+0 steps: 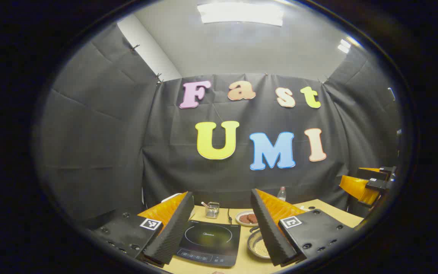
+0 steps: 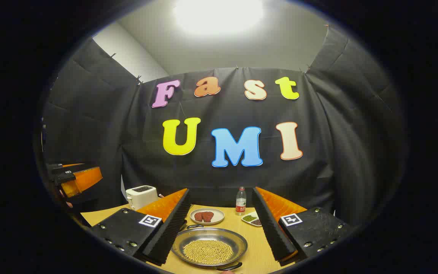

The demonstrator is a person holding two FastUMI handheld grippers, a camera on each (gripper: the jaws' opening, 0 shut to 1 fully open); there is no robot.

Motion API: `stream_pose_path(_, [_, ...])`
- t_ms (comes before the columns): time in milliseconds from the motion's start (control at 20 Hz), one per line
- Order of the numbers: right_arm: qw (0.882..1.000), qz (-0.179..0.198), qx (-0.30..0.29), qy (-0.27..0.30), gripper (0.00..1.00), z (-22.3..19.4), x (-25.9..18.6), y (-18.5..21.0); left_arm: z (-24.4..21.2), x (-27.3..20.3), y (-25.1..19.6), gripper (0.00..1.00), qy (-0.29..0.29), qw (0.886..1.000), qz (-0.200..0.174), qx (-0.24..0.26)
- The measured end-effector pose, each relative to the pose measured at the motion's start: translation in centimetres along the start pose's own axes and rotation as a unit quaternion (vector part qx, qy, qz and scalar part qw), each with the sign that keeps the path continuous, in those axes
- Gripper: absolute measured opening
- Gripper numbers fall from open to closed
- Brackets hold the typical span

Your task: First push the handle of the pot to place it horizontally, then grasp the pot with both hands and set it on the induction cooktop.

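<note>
Neither step looks begun: the pot (image 2: 209, 247), filled with small yellow grains, sits on the bench (image 2: 257, 255) untouched, just right of the induction cooktop (image 1: 209, 243). The right gripper (image 2: 221, 228) hovers above the pot, jaws wide and empty; the left gripper (image 1: 222, 228) hangs likewise wide above the cooktop. Next, one gripper likely must descend to the pot's near handle (image 2: 229, 266) and push it. Beyond the pot stand a plate (image 2: 207, 215) and a bottle (image 2: 240, 201).

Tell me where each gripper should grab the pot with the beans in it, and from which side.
Take the pot by its two loop handles: the far one and the near one. They sit on opposite rims, so one gripper probably pinches each from outside. The shallow sloped wall offers little else to clamp. Both grippers, left and right, are open.
</note>
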State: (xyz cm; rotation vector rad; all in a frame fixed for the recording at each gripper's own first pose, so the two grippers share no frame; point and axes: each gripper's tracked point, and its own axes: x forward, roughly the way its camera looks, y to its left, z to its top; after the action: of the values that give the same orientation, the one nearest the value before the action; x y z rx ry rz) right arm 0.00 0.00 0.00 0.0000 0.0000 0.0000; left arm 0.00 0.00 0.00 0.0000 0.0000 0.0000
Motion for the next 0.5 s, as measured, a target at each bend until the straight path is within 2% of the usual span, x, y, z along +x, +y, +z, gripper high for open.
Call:
stream_pose_path(100, [1.0,-0.003,0.001,0.001,0.98,0.0,0.27,-0.15,-0.18,0.1,0.4,0.98,0.002,1.0,0.001,0.006])
stream_pose_path(300, [1.0,-0.008,0.009,0.003,0.98,-0.39,0.64,-0.12,-0.06,0.72,0.62,1.0,0.001,1.0,0.003,-0.003])
stream_pose_path(500, [1.0,-0.019,-0.002,-0.013,0.98,0.15,0.69,-0.5,0.37,0.71,0.84,0.98,-0.008,1.0,0.0,-0.008])
